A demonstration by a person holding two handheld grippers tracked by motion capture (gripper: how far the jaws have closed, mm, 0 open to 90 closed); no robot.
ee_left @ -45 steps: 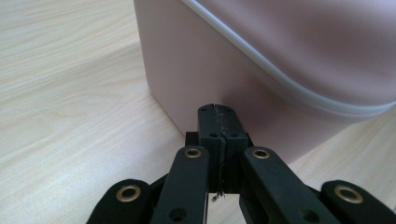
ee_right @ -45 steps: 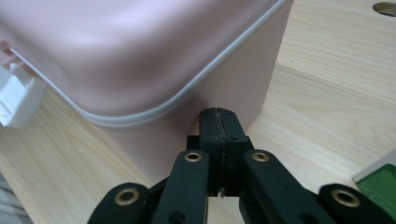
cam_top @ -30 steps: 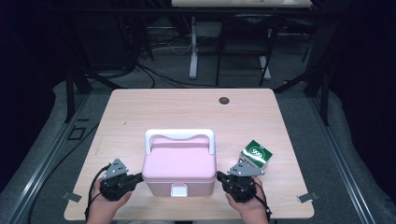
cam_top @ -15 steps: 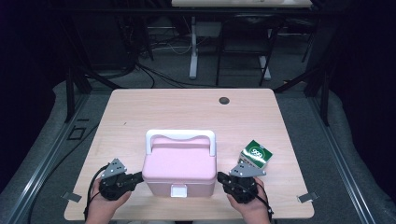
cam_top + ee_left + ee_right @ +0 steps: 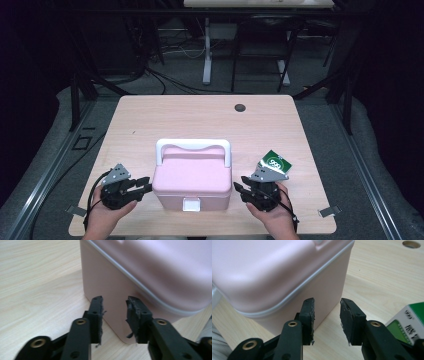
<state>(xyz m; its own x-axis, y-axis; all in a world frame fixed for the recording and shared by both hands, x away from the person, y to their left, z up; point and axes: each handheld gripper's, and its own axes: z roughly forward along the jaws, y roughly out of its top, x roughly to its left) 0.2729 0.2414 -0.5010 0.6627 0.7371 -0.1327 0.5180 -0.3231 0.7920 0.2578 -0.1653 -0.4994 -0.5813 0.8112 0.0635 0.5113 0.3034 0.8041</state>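
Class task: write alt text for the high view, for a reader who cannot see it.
A pink lidded box with a white handle sits near the front of a wooden table. The left gripper and right gripper flank it, jaws open and empty. A green carton lies beside the right gripper.

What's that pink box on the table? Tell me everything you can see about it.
The pink box looks like smooth moulded plastic, with rounded corners and a pale seam where the lid meets the base. Its lid is shut. A white handle lies along the far side of the lid, and a small white latch sits on the front. It stands upright on the wooden table, near the front edge. The left gripper and right gripper flank its sides with jaws that have just been opening and nothing between them.
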